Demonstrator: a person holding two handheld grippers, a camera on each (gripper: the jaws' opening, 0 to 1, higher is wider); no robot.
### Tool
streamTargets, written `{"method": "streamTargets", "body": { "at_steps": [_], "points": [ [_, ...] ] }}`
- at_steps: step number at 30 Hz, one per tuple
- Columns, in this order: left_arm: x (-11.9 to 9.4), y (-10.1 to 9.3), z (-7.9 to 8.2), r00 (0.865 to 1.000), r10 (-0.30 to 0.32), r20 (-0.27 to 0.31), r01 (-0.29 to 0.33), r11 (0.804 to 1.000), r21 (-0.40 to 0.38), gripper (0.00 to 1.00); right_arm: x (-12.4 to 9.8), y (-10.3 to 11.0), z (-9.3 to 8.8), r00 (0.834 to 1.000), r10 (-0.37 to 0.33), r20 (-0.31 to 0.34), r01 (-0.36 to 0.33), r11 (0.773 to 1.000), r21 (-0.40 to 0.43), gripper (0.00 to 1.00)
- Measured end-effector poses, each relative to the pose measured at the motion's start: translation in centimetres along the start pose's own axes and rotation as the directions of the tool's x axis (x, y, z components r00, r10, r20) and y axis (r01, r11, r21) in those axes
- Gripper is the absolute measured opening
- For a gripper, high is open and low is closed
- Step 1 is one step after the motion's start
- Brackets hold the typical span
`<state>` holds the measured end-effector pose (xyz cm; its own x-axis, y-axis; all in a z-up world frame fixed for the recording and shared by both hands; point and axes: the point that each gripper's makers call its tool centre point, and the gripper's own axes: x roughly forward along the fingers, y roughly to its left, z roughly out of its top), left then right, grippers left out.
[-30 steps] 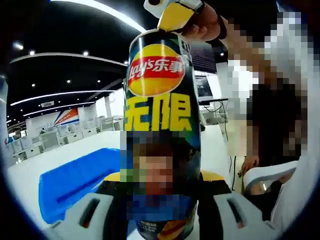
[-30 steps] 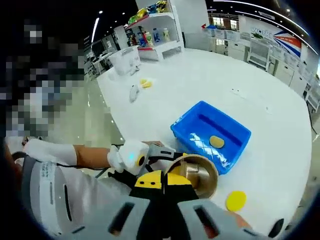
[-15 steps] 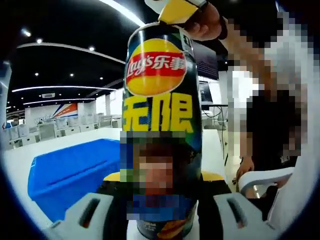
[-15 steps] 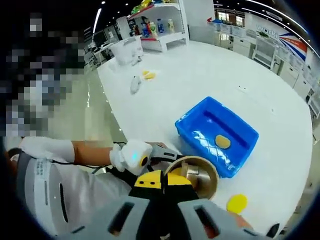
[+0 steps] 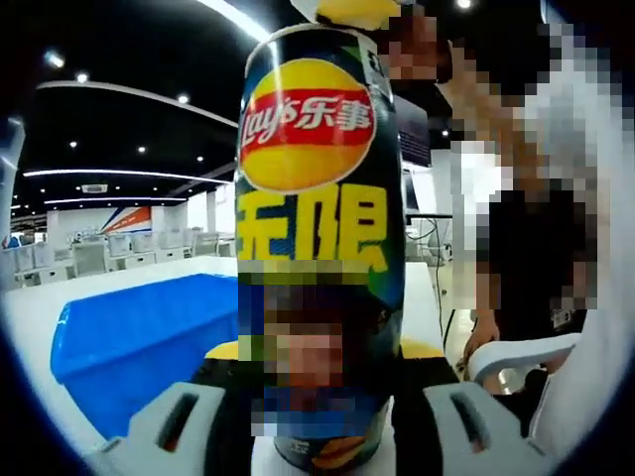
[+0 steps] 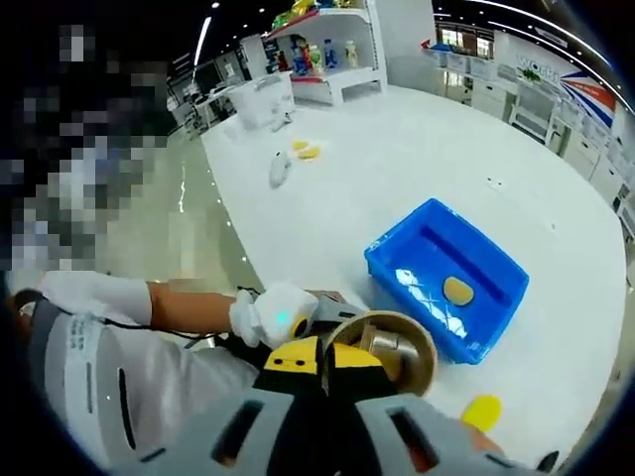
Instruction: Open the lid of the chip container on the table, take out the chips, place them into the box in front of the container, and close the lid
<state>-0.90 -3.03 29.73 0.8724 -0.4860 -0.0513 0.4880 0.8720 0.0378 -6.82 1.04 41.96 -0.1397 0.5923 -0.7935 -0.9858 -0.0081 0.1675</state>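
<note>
A tall dark chip can [image 5: 317, 188] with a red and yellow logo stands upright between my left gripper's [image 5: 319, 392] jaws, which are shut on its lower part. From above, the can's open mouth [image 6: 392, 349] shows a shiny inside. My right gripper [image 6: 317, 359] has its yellow-tipped jaws pressed together at the can's rim, and the same tips [image 5: 347, 10] show at the can's top. The blue box [image 6: 446, 283] lies just beyond the can with one chip [image 6: 457, 291] in it. A yellow lid [image 6: 481, 412] lies on the white table [image 6: 397, 169].
A white-gloved hand [image 6: 273, 315] holds the left gripper at the table's near edge. Small white [image 6: 281, 169] and yellow [image 6: 306, 151] items lie far across the table. A shelf of goods [image 6: 327, 50] stands behind. A person [image 5: 536, 248] is beside the can.
Both views have shifted slightly with the hands. The can stays clamped in the left jaws and the right tips stay at its rim. The chip and lid have not moved.
</note>
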Motion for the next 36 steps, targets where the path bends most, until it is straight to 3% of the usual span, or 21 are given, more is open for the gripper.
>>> {"method": "streamTargets", "body": {
  "at_steps": [10, 14, 18, 20, 22, 24, 25, 27, 28, 29, 31, 33, 36],
  "points": [
    [0.0, 0.0, -0.1, 1.0, -0.01, 0.006, 0.01, 1.0, -0.016, 0.54, -0.1, -0.1, 0.3, 0.999, -0.033, 0.01, 0.034, 0.998, -0.052, 0.03],
    [0.1, 0.0, -0.1, 1.0, -0.011, 0.005, 0.011, 1.0, -0.013, 0.54, -0.5, 0.1, 0.4, 0.999, -0.026, 0.036, 0.031, 0.989, -0.146, 0.04],
    [0.1, 0.0, -0.1, 1.0, -0.013, 0.006, 0.013, 1.0, -0.014, 0.54, -2.6, 0.7, 2.1, 0.985, 0.02, 0.172, 0.009, 0.987, -0.162, 0.06],
    [0.0, 0.0, -0.1, 1.0, -0.014, 0.006, 0.014, 1.0, -0.014, 0.54, -4.7, 1.3, 3.2, 0.961, 0.058, 0.272, -0.02, 0.99, -0.138, 0.07],
    [0.0, 0.0, -0.1, 1.0, -0.014, 0.007, 0.014, 1.0, -0.015, 0.54, -7.2, 2.1, 4.5, 0.912, 0.105, 0.397, -0.015, 0.975, -0.222, 0.1],
    [0.0, 0.0, -0.1, 1.0, -0.014, 0.009, 0.014, 1.0, -0.015, 0.54, -9.4, 1.1, 4.9, 0.86, 0.051, 0.507, 0.072, 0.973, -0.22, 0.17],
    [0.0, 0.0, -0.1, 1.0, -0.015, 0.01, 0.015, 1.0, -0.014, 0.54, -10.7, 0.4, 4.9, 0.815, 0.035, 0.579, 0.126, 0.964, -0.235, 0.18],
    [0.0, 0.0, -0.1, 1.0, -0.021, 0.015, 0.021, 1.0, -0.008, 0.54, -11.9, -2.0, 4.1, 0.748, -0.044, 0.662, 0.236, 0.95, -0.203, 0.22],
    [0.0, 0.0, -0.2, 0.999, -0.028, 0.017, 0.028, 1.0, 0.001, 0.54, -12.0, -3.1, 3.4, 0.727, -0.07, 0.683, 0.274, 0.942, -0.194, 0.23],
    [-0.1, -0.1, -0.2, 0.999, -0.031, 0.013, 0.031, 1.0, 0.004, 0.54, -12.0, -4.2, 2.5, 0.712, -0.101, 0.694, 0.298, 0.94, -0.169, 0.25],
    [-0.1, -0.1, -0.3, 0.999, -0.033, 0.006, 0.033, 0.999, 0.007, 0.54, -11.0, -7.4, -0.6, 0.71, -0.197, 0.677, 0.352, 0.931, -0.099, 0.26],
    [-0.2, -0.1, -0.3, 0.999, -0.037, 0.002, 0.037, 0.999, 0.015, 0.54, -10.1, -9.1, -3.0, 0.714, -0.225, 0.663, 0.343, 0.938, -0.051, 0.27],
    [-0.3, -0.3, -0.3, 0.999, -0.046, 0.002, 0.046, 0.999, 0.02, 0.54, -8.4, -12.2, -6.9, 0.685, -0.299, 0.664, 0.379, 0.925, 0.026, 0.34]
  ]
}}
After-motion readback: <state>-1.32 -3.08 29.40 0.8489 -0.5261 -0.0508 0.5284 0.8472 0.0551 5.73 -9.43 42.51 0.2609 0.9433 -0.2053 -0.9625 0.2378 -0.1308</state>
